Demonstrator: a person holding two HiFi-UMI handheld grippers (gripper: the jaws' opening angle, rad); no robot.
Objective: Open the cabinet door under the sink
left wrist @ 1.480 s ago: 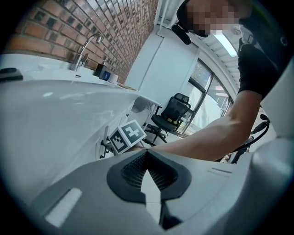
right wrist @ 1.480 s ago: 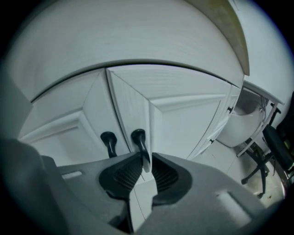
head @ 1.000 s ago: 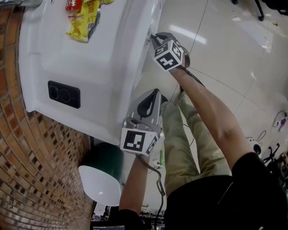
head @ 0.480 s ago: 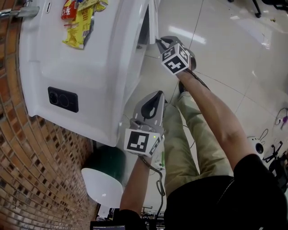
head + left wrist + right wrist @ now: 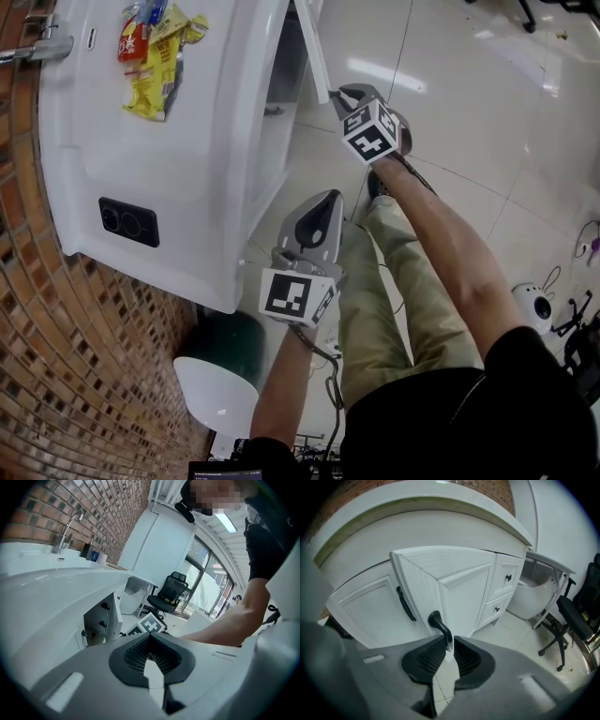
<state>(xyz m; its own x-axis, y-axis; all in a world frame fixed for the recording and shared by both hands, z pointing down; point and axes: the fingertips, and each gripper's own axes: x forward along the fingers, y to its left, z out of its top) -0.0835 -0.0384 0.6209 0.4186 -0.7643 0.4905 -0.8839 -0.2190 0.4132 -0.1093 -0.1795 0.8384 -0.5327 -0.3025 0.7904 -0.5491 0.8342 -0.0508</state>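
1. Swinging on side hinges, the cabinet door (image 5: 461, 592) is a stiff painted panel, probably light and free to turn. It needs a steady pull along its arc, not force.
2. It stands partway open below the white sink counter (image 5: 178, 159), angled out over the tiled floor (image 5: 469, 103), with its free edge towards the person. The neighbouring door (image 5: 365, 606) lies flush and closed.
3. The best hold is the black bar handle (image 5: 437, 622) near the free edge. It is hard, smooth and narrow, so it could slip if the pull goes off-line.
4. The right tongs (image 5: 449, 645) are closed about halfway, their ribbed pads clamped on the lower end of that handle.
5. The right arm (image 5: 441, 234) reaches almost straight out from the body, with its tongs angled steeply down at the door.
6. The left tongs (image 5: 150, 638) have their tips together with nothing between them. That arm is bent, holding them just off the counter's front edge, clear of the door.
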